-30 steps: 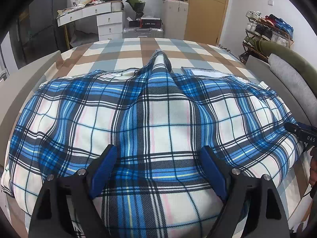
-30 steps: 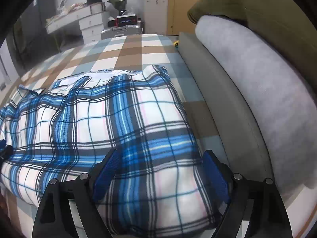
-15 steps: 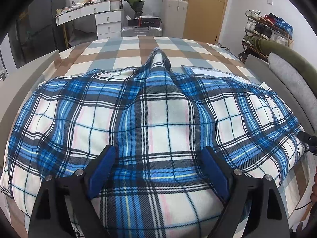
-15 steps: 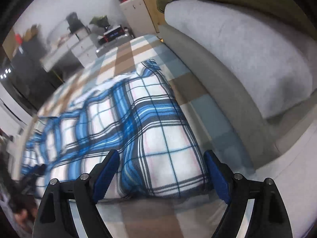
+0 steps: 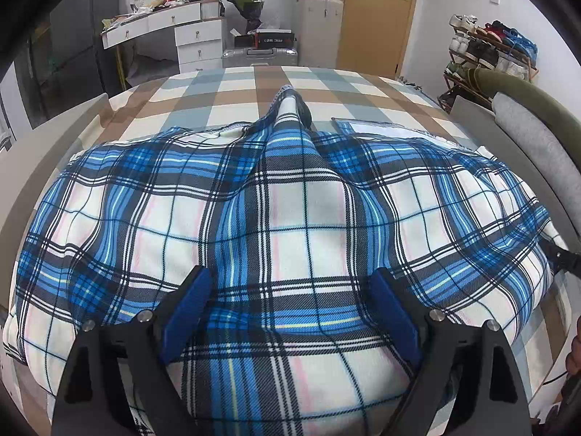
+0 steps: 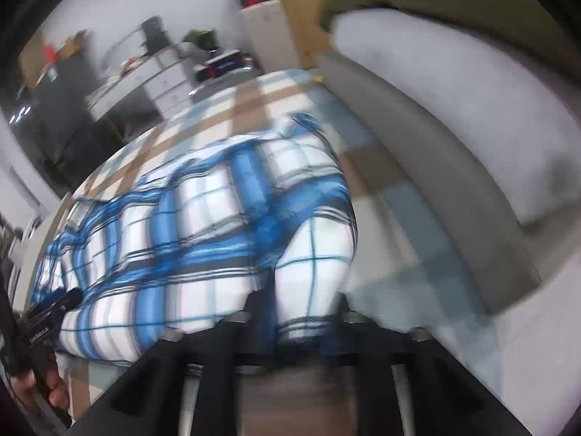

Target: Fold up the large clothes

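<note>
The left gripper (image 5: pixel 290 309) sits released over the plaid cloth (image 5: pixel 290 218) on the bed (image 5: pixel 236 91); the right gripper (image 6: pixel 296 309) pinches its corner.

Under my claws lies a bed (image 5: pixel 254 89) whose cover is checked in brown, grey-blue and cream squares. A grey padded frame runs along each long side of it. Directly on the cover lies a blue, white and black plaid garment (image 5: pixel 305 214), spread wide across the near half from one side frame almost to the other. A narrow part of it reaches toward the far end along the middle of the bed. The far half of the cover shows bare checks. In my right view the picture is blurred, yet the plaid garment (image 6: pixel 203 225) is seen on the same checked cover (image 6: pixel 250 98).
</note>
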